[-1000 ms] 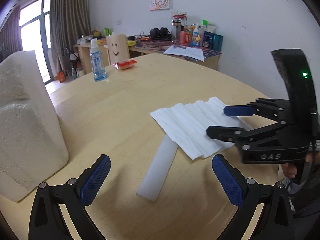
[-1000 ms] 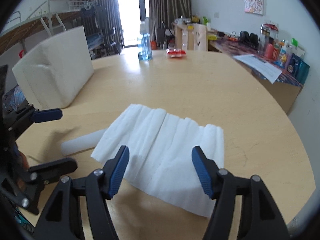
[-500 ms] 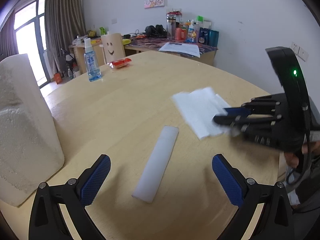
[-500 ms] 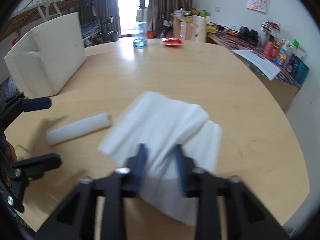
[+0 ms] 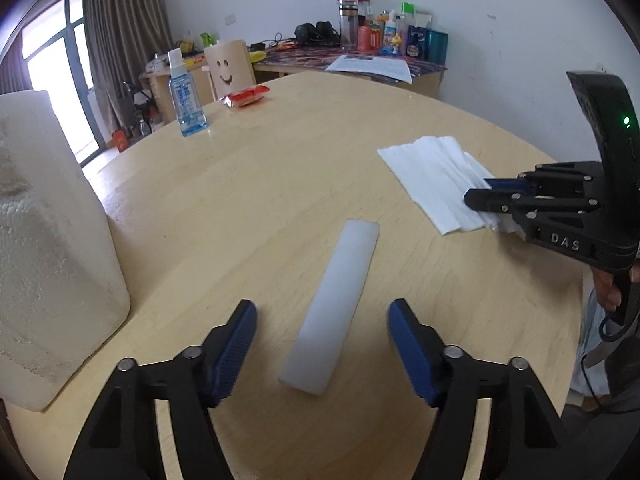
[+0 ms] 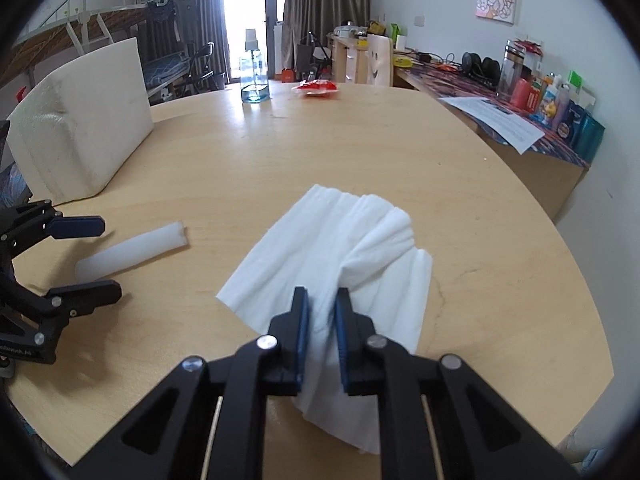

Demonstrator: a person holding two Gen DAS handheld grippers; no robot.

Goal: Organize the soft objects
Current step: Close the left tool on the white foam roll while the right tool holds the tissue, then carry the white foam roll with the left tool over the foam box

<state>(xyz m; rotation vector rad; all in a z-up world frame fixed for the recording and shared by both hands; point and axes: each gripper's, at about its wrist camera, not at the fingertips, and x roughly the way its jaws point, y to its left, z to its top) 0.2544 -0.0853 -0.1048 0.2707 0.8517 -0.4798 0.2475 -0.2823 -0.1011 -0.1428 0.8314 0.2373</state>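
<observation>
Right gripper (image 6: pixel 322 312): I see its jaws pinched on the near edge of the white cloth (image 6: pixel 340 240), lower centre of frame, on the bench (image 6: pixel 320 148).
Left gripper (image 5: pixel 322 336): jaws just been closing, not touching the foam strip (image 5: pixel 336 304) between them.
Foam block (image 5: pixel 48 240): left edge.

Right gripper (image 6: pixel 322 308): jaws since closed, pinching the white cloth (image 6: pixel 340 252), now bunched and dragged clear of the foam strip (image 5: pixel 334 308); left gripper (image 5: pixel 322 344): jaws just narrowed astride that strip, not touching.
</observation>
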